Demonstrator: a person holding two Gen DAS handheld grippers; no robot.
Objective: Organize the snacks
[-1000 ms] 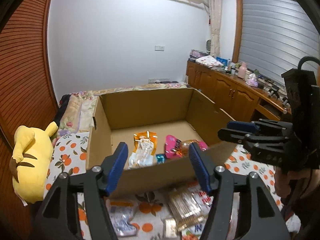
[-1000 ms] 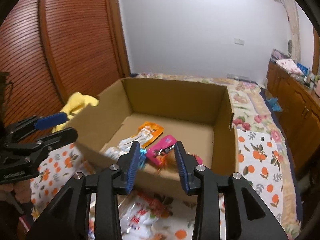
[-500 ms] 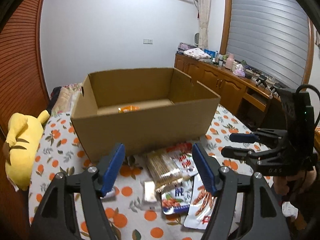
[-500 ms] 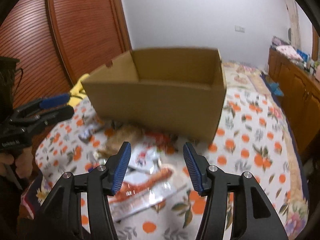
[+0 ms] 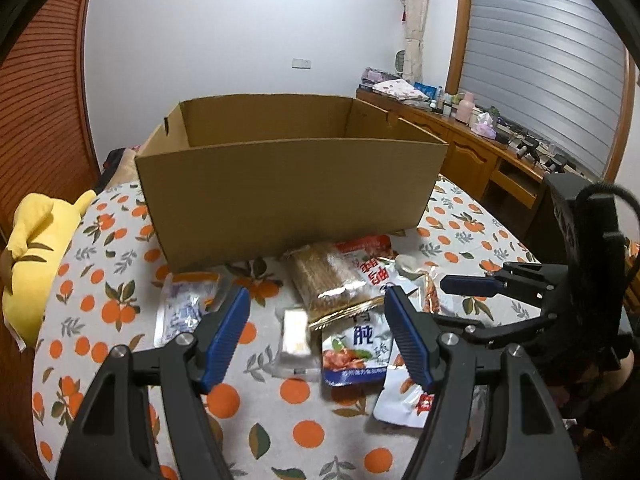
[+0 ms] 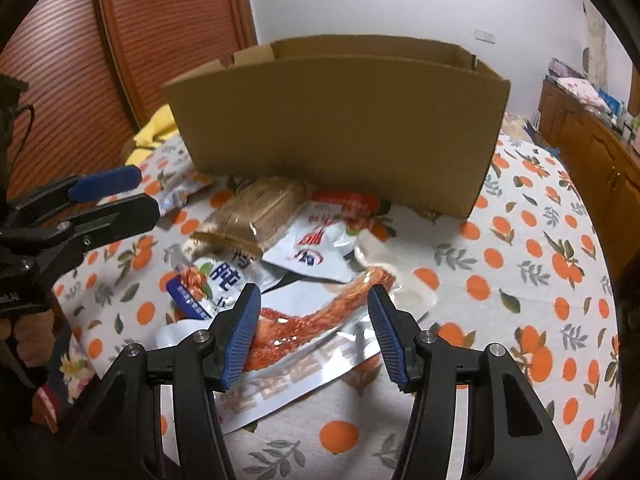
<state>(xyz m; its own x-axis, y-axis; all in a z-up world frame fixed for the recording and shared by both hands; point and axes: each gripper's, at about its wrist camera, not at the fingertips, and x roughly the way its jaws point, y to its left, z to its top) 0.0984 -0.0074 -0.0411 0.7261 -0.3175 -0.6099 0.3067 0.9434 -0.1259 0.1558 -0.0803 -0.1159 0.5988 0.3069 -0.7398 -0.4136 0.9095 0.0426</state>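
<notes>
**Snack packets heaped in front of the box, both grippers open above them**

The snacks lie in a loose overlapping pile on the tablecloth point(image 5: 100, 280), just in front of the near wall of the cardboard box point(image 5: 288, 188). Topmost near the box is a clear, crinkly wrapper of thin brown sticks point(image 5: 328, 280), a flat block with a gold-edged seal. Under it sits a glossy white pouch with red print point(image 6: 316, 240), and beside that a blue-and-white pouch point(image 5: 356, 352) with a rounded bottom edge. A small pale bar in clear film point(image 5: 296, 332) lies just left of the blue pouch. Further left, apart from the heap, is a soft translucent bag of small white pieces point(image 5: 182, 308) with an orange top strip. Nearest the right gripper is a long silver foil packet point(image 6: 304, 344) showing a red chicken-foot picture; its surface is shiny and creased.

The left gripper point(image 5: 318, 336) hovers over the pale bar and the blue pouch, its ribbed blue pads point(image 5: 224, 340) spread wide and holding nothing. The right gripper point(image 6: 314, 332) hangs over the silver foil packet, jaws likewise wide apart and empty.

The box is plain brown corrugated board, open-topped, with straight rims; its inside floor is hidden from both views. The cloth is white with orange fruit and green leaves, and bare cloth stretches to the right of the pile. A yellow plush toy point(image 5: 36, 248) rests at the left edge, by a ribbed reddish-brown wooden wall point(image 6: 168, 20). Wooden cabinets point(image 5: 476, 156) line the far right.
</notes>
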